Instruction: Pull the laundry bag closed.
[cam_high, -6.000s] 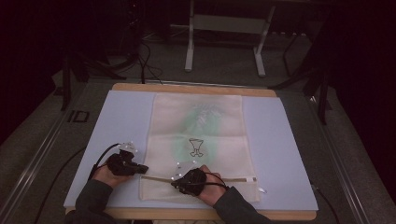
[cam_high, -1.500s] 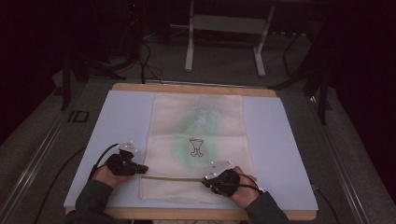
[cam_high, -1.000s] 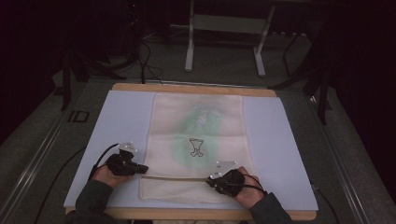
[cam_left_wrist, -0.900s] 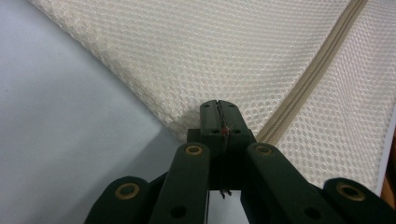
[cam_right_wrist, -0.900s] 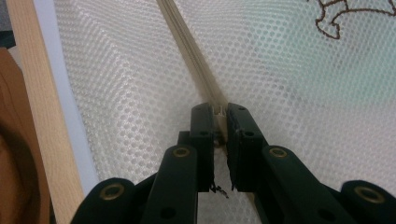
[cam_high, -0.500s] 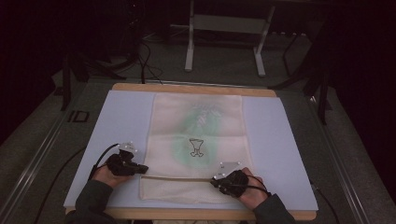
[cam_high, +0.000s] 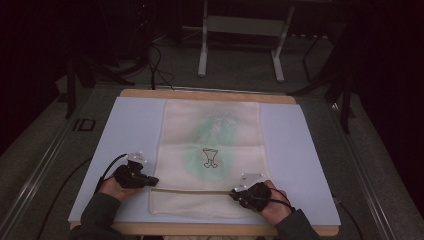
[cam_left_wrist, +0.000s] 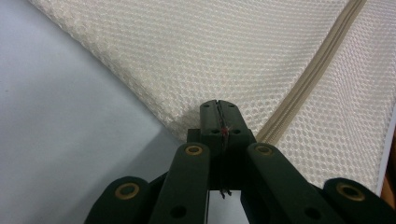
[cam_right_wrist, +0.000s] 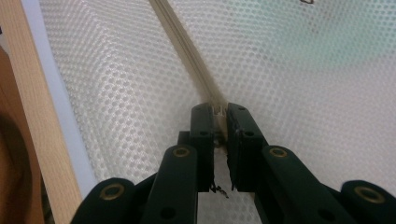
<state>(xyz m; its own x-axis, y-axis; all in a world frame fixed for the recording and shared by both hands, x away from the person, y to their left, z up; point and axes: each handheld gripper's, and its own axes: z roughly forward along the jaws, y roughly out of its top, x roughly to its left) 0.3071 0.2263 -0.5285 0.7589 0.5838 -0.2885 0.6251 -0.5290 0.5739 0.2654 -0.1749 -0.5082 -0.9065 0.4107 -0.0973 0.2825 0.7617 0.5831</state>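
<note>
A cream mesh bag (cam_high: 212, 135) lies flat on the pale blue mat (cam_high: 130, 130); something green with a black print (cam_high: 210, 158) shows through the mesh. A zipper (cam_high: 195, 190) runs across the bag's near end. My left gripper (cam_high: 152, 181) is shut on the bag's left edge beside the zipper end. In the left gripper view the left gripper (cam_left_wrist: 218, 105) pinches mesh (cam_left_wrist: 187, 60) next to the zipper (cam_left_wrist: 313, 79). My right gripper (cam_high: 234, 194) sits on the zipper toward the right side. In the right gripper view the right gripper (cam_right_wrist: 218, 111) is shut on the zipper pull, and the zipper (cam_right_wrist: 187, 51) runs away from it.
The mat covers a wooden table whose front edge (cam_high: 210, 229) lies just below both hands; that wooden edge (cam_right_wrist: 23, 93) also passes left of the right gripper. A white metal stand (cam_high: 240, 25) and cables (cam_high: 155, 65) lie on the dark floor beyond the table.
My right gripper has slid rightward along the zipper, from the bag's middle to near its right side. The left gripper has stayed at the bag's left edge.
</note>
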